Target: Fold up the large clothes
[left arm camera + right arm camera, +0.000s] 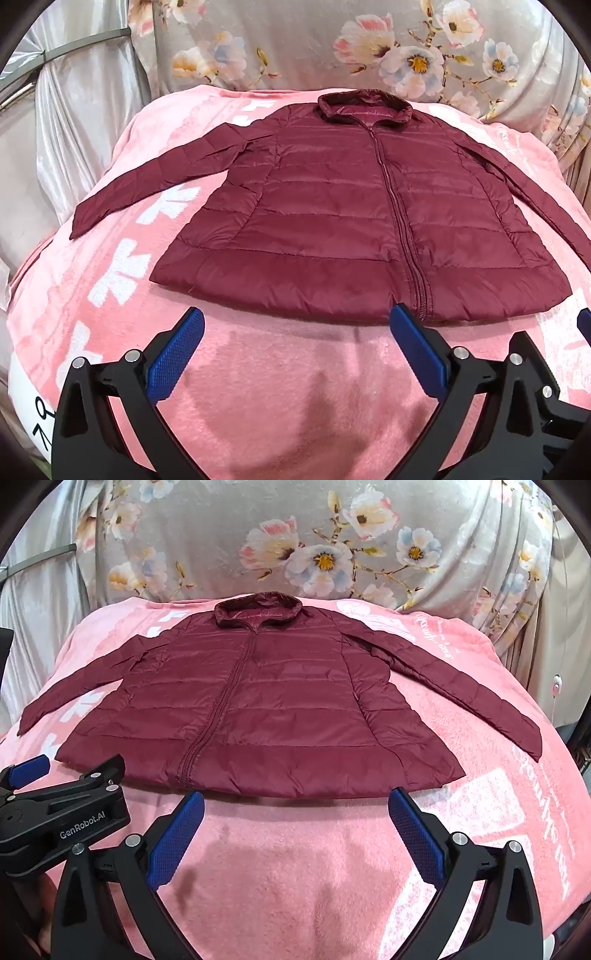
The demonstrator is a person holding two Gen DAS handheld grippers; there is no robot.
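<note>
A maroon quilted jacket (343,221) lies flat, zipped and front up on a pink blanket (280,398), collar at the far end, both sleeves spread outward. It also shows in the right wrist view (258,716). My left gripper (295,325) is open and empty, hovering just short of the jacket's hem left of the zip. My right gripper (295,805) is open and empty, just short of the hem right of the zip. The left gripper's body (62,808) shows at the left of the right wrist view.
The pink blanket (480,812) with white lettering covers a raised surface. A grey floral cloth (369,48) hangs behind it and shows in the right wrist view (295,546). Silvery fabric (74,122) drapes at the left.
</note>
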